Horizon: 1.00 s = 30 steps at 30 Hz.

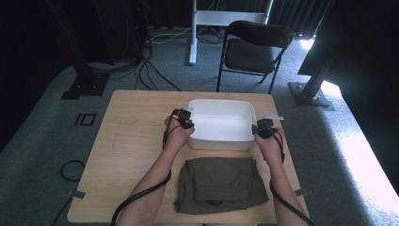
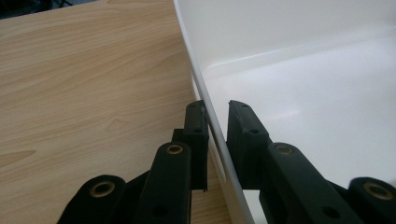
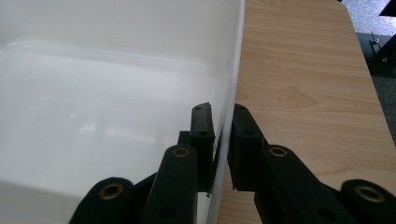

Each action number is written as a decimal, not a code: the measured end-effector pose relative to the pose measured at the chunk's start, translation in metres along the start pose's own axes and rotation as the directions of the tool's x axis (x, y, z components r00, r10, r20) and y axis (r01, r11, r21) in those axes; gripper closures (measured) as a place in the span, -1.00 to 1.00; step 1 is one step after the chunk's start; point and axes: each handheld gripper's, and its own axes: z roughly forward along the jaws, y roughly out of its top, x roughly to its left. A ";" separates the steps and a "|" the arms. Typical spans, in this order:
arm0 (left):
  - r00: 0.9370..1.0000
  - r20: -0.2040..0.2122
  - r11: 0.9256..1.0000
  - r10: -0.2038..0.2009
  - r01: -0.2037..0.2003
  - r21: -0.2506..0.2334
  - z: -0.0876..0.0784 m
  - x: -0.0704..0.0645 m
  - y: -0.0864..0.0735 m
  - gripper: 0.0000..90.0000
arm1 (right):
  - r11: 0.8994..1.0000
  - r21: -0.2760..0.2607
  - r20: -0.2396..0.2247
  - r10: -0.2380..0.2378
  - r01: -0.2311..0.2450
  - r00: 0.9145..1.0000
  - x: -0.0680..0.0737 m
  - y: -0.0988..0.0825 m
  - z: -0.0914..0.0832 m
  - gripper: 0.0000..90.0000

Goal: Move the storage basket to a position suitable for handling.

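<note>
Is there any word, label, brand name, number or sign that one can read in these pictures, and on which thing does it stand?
None: no readable text on the white tub, the folded olive garment, the wooden table or either gripper.
Floor mark: a pale rectangular outline on the carpet, not letters that can be read.

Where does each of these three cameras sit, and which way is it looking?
High view: above the near side, looking forward and down on the table; both forearms show.
Left gripper view: on the left gripper, along fingers clamping the white tub wall.
Right gripper view: on the right gripper, clamping the opposite wall.
All three share tub and table.
</note>
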 end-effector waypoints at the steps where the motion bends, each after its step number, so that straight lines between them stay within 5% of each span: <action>1: 1.000 0.005 1.000 0.007 -0.007 -0.001 0.000 0.001 0.000 0.75 | 1.000 0.001 -0.002 0.003 -0.003 1.000 0.000 0.000 0.000 0.81; 5: 0.999 0.046 1.000 0.008 -0.008 -0.014 0.000 0.003 -0.001 0.46 | 1.000 0.001 -0.007 -0.011 0.011 1.000 -0.001 0.000 0.000 0.73; 11: 0.995 0.071 0.997 0.074 -0.072 -0.026 0.000 0.005 -0.003 0.20 | 1.000 -0.020 -0.046 0.000 0.000 0.999 -0.005 0.002 -0.002 0.37; 14: 0.991 0.107 0.994 0.079 -0.071 -0.079 -0.001 0.008 -0.003 -0.10 | 0.999 -0.035 -0.086 -0.024 0.021 0.996 -0.003 0.004 -0.003 0.15; 21: 0.980 0.182 0.991 0.082 -0.061 -0.118 -0.010 0.015 -0.002 -0.41 | 0.996 -0.087 -0.121 -0.048 0.037 0.992 -0.001 0.008 -0.006 -0.41; 24: 0.976 0.195 0.988 0.102 -0.077 -0.132 -0.014 0.018 -0.003 -0.41 | 0.992 -0.126 -0.131 -0.032 0.015 0.991 -0.002 0.008 -0.005 -0.44; 27: 0.969 0.216 0.984 0.123 -0.091 -0.154 -0.020 0.021 -0.005 -0.57 | 0.991 -0.122 -0.131 -0.067 0.051 0.989 -0.002 0.008 -0.008 -0.60; 30: 0.957 0.260 0.978 0.127 -0.076 -0.196 -0.027 0.022 -0.005 -0.57 | 0.988 -0.143 -0.164 -0.074 0.050 0.984 -0.001 0.007 -0.012 -0.61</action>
